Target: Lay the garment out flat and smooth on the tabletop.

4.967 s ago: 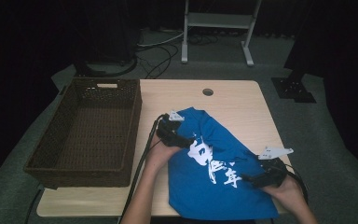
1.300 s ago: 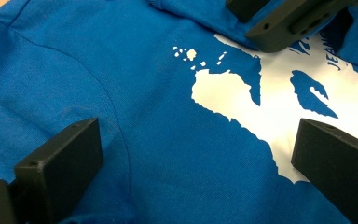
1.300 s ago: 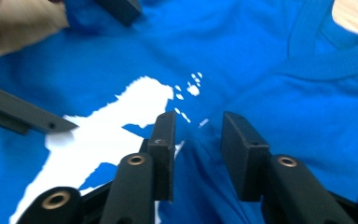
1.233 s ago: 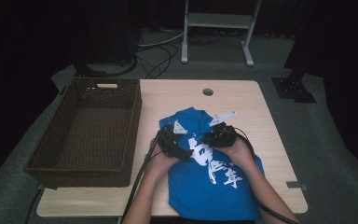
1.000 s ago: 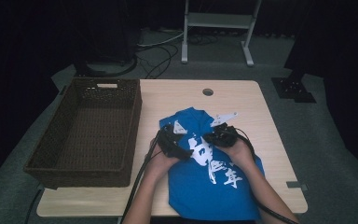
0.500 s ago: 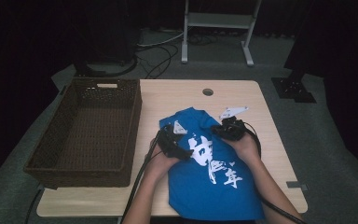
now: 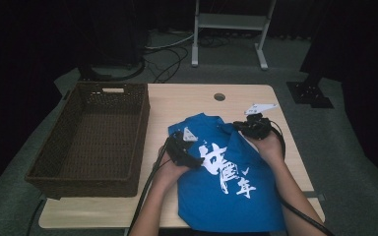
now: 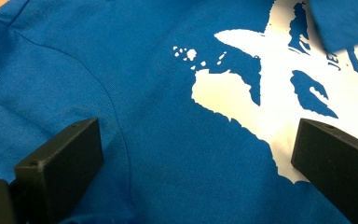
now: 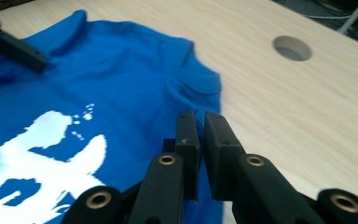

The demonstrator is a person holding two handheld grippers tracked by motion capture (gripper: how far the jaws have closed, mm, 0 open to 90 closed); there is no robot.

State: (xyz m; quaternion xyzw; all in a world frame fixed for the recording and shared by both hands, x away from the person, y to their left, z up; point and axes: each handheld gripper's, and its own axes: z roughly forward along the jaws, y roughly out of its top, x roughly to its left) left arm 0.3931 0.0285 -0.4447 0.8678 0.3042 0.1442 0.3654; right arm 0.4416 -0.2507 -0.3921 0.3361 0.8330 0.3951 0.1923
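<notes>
my right gripper (image 9: 200,122) pinches blue t-shirt (image 7: 226,182) edge at table (image 7: 187,98) centre; left gripper (image 8: 191,154) splayed wide, pinning chest; draw edge outward slowly, keep cloth flat, grip firm

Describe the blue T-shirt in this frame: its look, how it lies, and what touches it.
The blue T-shirt looks like soft knit cotton with a white brush-style print on top. It lies partly folded on the wooden table, right of the wicker basket, its near edge at the table's front. The left gripper rests on it, jaws open. The right gripper is shut on a raised fold at its right edge.
</notes>
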